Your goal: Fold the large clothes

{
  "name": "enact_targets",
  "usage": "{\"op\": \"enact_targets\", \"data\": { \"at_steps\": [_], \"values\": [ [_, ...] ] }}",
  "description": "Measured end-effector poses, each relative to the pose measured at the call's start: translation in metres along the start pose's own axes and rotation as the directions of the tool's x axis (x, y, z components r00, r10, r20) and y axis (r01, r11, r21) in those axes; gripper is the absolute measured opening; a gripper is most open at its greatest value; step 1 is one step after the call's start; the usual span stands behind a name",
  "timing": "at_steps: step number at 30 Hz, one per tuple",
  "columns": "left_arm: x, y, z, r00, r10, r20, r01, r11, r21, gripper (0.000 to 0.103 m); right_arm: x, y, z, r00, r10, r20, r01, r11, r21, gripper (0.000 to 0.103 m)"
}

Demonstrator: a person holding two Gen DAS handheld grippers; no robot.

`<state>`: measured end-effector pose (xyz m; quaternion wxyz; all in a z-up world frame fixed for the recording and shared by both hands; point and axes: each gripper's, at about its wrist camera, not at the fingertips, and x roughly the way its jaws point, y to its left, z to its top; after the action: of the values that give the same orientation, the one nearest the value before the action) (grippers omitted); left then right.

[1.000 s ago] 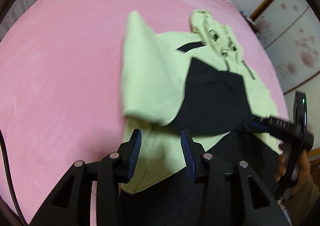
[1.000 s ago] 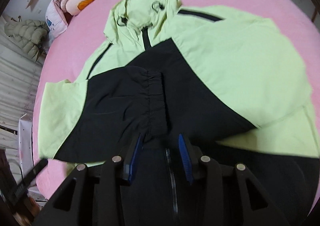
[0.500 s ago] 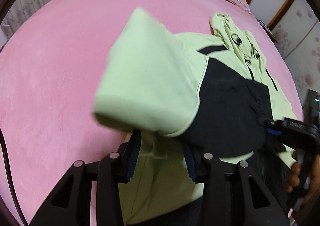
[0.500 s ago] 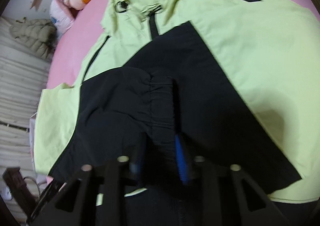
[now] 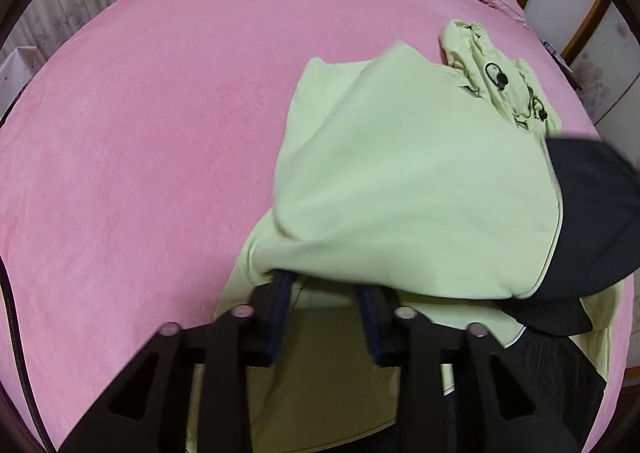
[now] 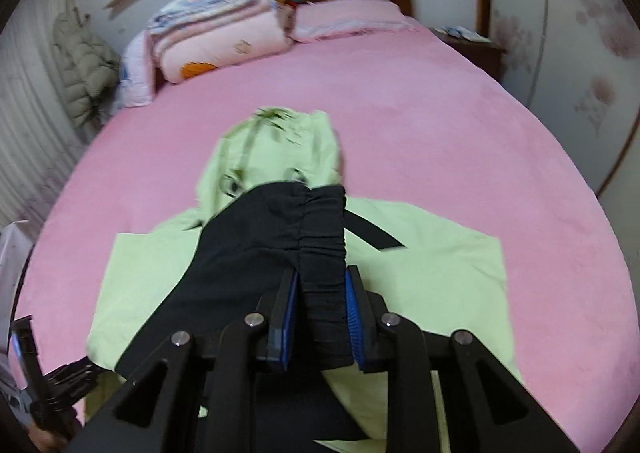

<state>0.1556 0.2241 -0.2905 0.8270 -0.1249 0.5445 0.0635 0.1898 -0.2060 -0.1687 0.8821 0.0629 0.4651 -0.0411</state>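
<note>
Right now your right gripper (image 6: 320, 309) clamps the black elastic cuff (image 6: 322, 237) of the jacket (image 6: 432, 253). Your left gripper (image 5: 326, 309) has just narrowed, its tips under a lifted green fold; whether they pinch it, you cannot tell. Toward 12 o'clock, the jacket lies on the pink bed (image 6: 440, 93), hood (image 6: 280, 145) farthest.

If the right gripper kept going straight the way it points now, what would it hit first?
The black elastic cuff already clamped in the right gripper; beyond it, probably the green jacket lying on the pink bed, though depth is unclear.
</note>
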Motion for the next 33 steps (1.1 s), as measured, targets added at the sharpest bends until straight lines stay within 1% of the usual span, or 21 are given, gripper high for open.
{"op": "enact_targets", "data": {
  "at_steps": [3,5,7,9,12,14,16,18,19,20,21,23,24,26,28,30,33],
  "values": [
    [0.0,0.002,-0.005,1.0,0.009,-0.015,-0.009,1.0,-0.021,0.024,0.011,-0.008,-0.011,0.999,-0.046,-0.026,0.047,0.999,0.006,0.022],
    [0.001,0.003,-0.008,0.999,0.019,-0.03,-0.019,1.0,-0.013,0.024,0.023,-0.016,-0.021,0.996,-0.067,-0.065,0.069,0.997,0.024,0.022],
    [0.004,0.004,-0.011,0.999,0.022,-0.042,-0.022,1.0,0.0,0.023,0.035,-0.019,-0.031,0.988,-0.101,-0.117,0.105,0.994,0.03,0.022],
    [0.005,0.002,-0.011,0.999,0.021,-0.045,-0.021,1.0,0.009,0.023,0.045,-0.026,-0.043,0.975,-0.138,-0.176,0.146,0.989,0.034,0.022],
    [0.007,0.001,-0.01,0.999,0.021,-0.05,-0.02,0.999,0.028,0.023,0.044,-0.036,-0.056,0.968,-0.156,-0.199,0.171,0.984,0.06,0.022],
    [0.007,0.003,-0.008,0.998,0.016,-0.061,-0.014,0.999,0.035,0.023,0.042,-0.037,-0.065,0.965,-0.167,-0.202,0.182,0.982,0.058,0.022],
    [0.007,0.0,-0.005,0.997,0.007,-0.076,-0.003,0.998,0.055,0.023,0.044,-0.038,-0.073,0.96,-0.171,-0.223,0.187,0.981,0.051,0.022],
    [0.004,0.001,-0.004,0.996,-0.011,-0.094,0.018,0.997,0.078,0.028,0.046,-0.04,-0.079,0.954,-0.17,-0.246,0.19,0.98,0.058,0.023],
    [0.0,0.001,-0.004,0.995,-0.017,-0.1,0.026,0.995,0.097,0.029,0.048,-0.042,-0.082,0.953,-0.164,-0.256,0.186,0.98,0.065,0.023],
    [-0.004,0.0,-0.005,0.994,-0.016,-0.106,0.029,0.992,0.123,0.033,0.05,-0.044,-0.084,0.952,-0.161,-0.261,0.185,0.98,0.072,0.023],
    [-0.009,0.0,-0.006,0.994,-0.016,-0.111,0.032,0.989,0.144,0.043,0.052,-0.044,-0.085,0.95,-0.161,-0.266,0.188,0.979,0.078,0.023],
    [-0.021,0.005,-0.006,0.995,-0.009,-0.103,0.028,0.983,0.181,0.049,0.054,-0.045,-0.089,0.947,-0.163,-0.278,0.192,0.978,0.08,0.026],
    [-0.027,0.008,-0.006,0.995,-0.011,-0.096,0.029,0.982,0.189,0.049,0.056,-0.045,-0.09,0.942,-0.164,-0.294,0.196,0.977,0.082,0.026],
    [-0.037,0.017,-0.002,0.997,-0.008,-0.08,0.023,0.984,0.177,0.049,0.055,-0.046,-0.091,0.938,-0.158,-0.309,0.194,0.977,0.092,0.027],
    [-0.042,0.026,0.004,0.998,-0.026,-0.064,0.034,0.99,0.134,0.049,0.053,-0.047,-0.091,0.938,-0.153,-0.312,0.192,0.977,0.098,0.028],
    [-0.04,0.032,0.01,0.998,-0.037,-0.057,0.042,0.995,0.089,0.049,0.05,-0.047,-0.091,0.938,-0.151,-0.313,0.191,0.976,0.102,0.029],
    [-0.028,0.029,0.014,0.997,-0.042,-0.07,0.047,0.997,0.061,0.049,0.044,-0.046,-0.092,0.939,-0.15,-0.308,0.191,0.976,0.106,0.03]
  ]
}}
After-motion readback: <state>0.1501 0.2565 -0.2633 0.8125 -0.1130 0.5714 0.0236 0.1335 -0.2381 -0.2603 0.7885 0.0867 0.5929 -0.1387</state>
